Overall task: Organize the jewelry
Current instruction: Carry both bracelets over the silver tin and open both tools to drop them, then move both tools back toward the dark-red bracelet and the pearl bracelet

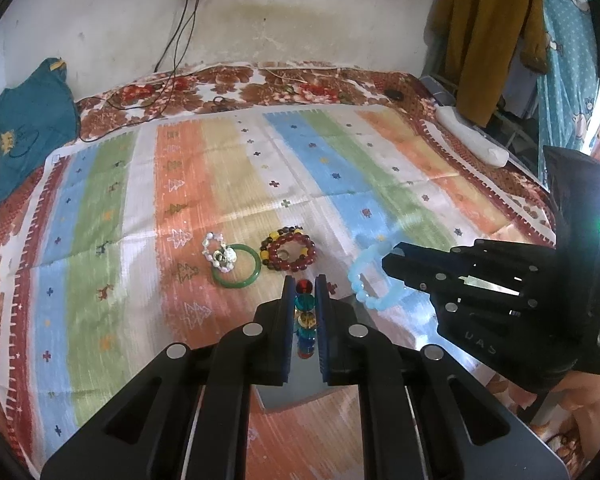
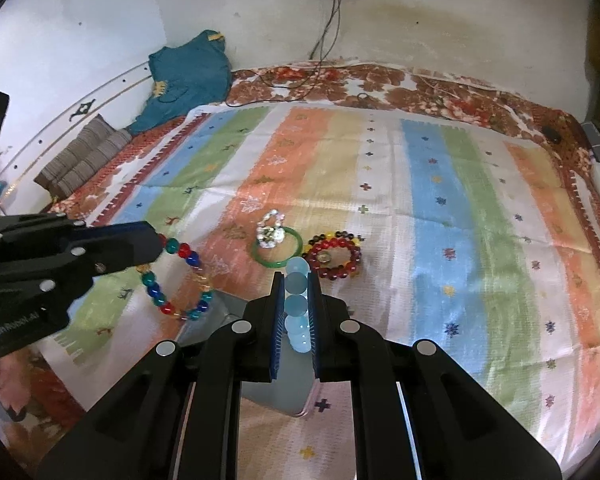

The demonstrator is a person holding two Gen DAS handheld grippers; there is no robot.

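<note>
My left gripper (image 1: 304, 286) is shut on a bracelet of red, green, blue and amber glass beads (image 1: 305, 320), which hangs as a loop (image 2: 178, 280) from it (image 2: 160, 242) above the striped cloth. A pale blue bead bracelet (image 2: 296, 304) is clamped in my shut right gripper (image 2: 296, 280), which enters the left wrist view (image 1: 388, 260) from the right with the blue loop (image 1: 366, 280) dangling. On the cloth ahead lie a green bangle (image 1: 236, 266) with a white bead bracelet (image 1: 219, 254) across it, and a dark red bead bracelet (image 1: 290, 252) beside them.
A grey box (image 2: 276, 396) sits on the cloth under both grippers. The striped cloth (image 1: 180, 184) covers a floral bedspread (image 1: 260, 84). A teal garment (image 1: 28, 128) lies far left, cables (image 1: 172, 60) run down the wall, clothes (image 1: 488, 36) hang at right.
</note>
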